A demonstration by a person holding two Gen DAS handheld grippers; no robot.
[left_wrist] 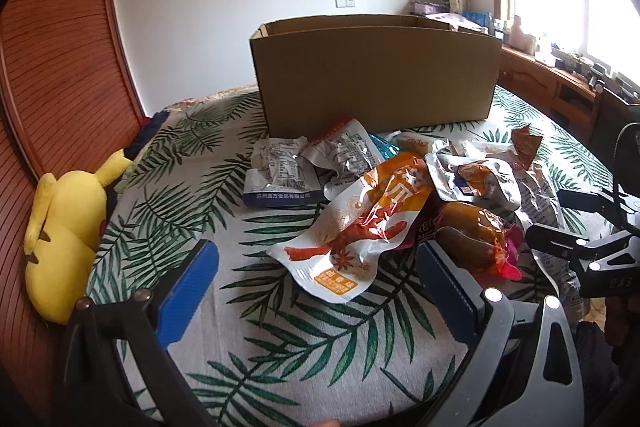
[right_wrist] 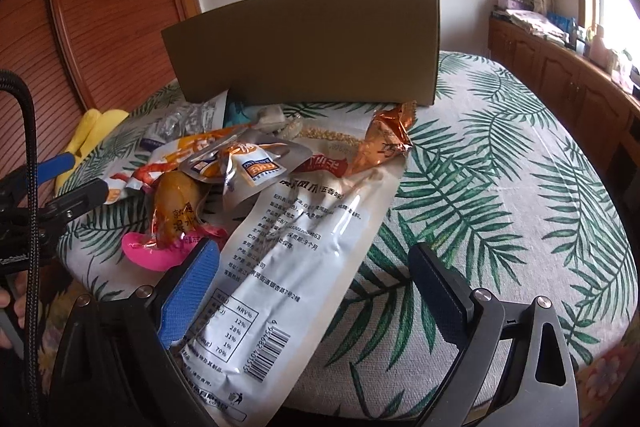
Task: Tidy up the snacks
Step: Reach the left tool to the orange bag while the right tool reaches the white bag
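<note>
A pile of snack packets lies on a leaf-print cloth in front of an open cardboard box [left_wrist: 376,75], also in the right wrist view [right_wrist: 308,47]. My left gripper [left_wrist: 316,279] is open and empty, its blue fingers either side of an orange-and-white packet [left_wrist: 360,227]. A yellow-brown vacuum-packed snack [left_wrist: 476,231] lies just right of it. My right gripper [right_wrist: 316,291] is open over a large white packet [right_wrist: 288,259], which lies between its fingers without being clamped. An orange foil packet [right_wrist: 384,143] sits near the box.
A yellow plush toy [left_wrist: 64,235] lies at the left edge by a wooden headboard [left_wrist: 52,39]. A wooden cabinet [right_wrist: 560,75] with clutter runs under the window on the right. The leaf-print cloth [right_wrist: 500,167] stretches right of the pile.
</note>
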